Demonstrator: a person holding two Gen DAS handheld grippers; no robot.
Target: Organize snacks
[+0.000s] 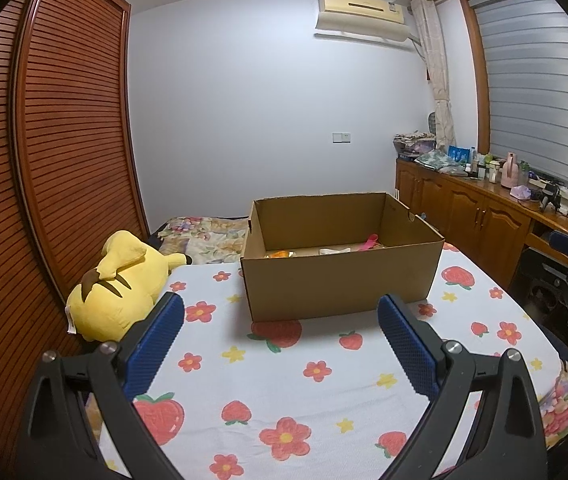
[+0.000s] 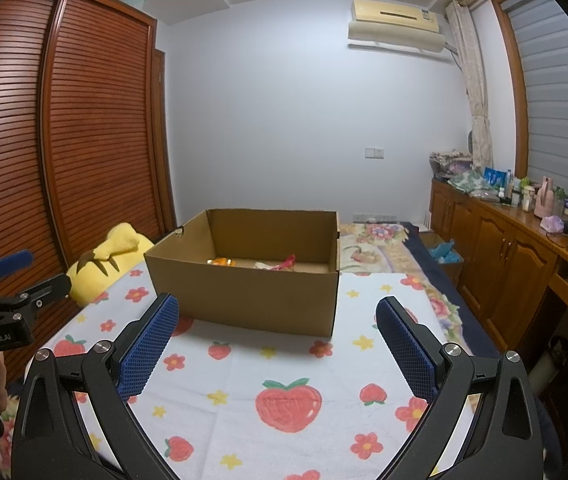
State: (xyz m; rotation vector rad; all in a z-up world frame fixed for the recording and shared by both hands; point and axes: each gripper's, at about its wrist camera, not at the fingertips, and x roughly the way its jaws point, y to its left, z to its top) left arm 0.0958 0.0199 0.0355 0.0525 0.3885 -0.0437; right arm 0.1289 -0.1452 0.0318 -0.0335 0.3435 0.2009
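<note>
"GenRobot.AI" in white on the left claw [image 2: 31, 276] body

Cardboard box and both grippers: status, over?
Left gripper open, empty; right gripper open, empty. Cardboard box upright on the bed, a few snacks inside. Yellow plush beside it, approach unobstructed.

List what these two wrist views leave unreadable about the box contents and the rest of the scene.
- Cardboard box floor: its near wall hides most of it in both views; only an orange packet, a pink item and a pale piece peek out, too small to identify.
- Yellow plush: face turned away.
- Sideboard clutter: too small.
</note>
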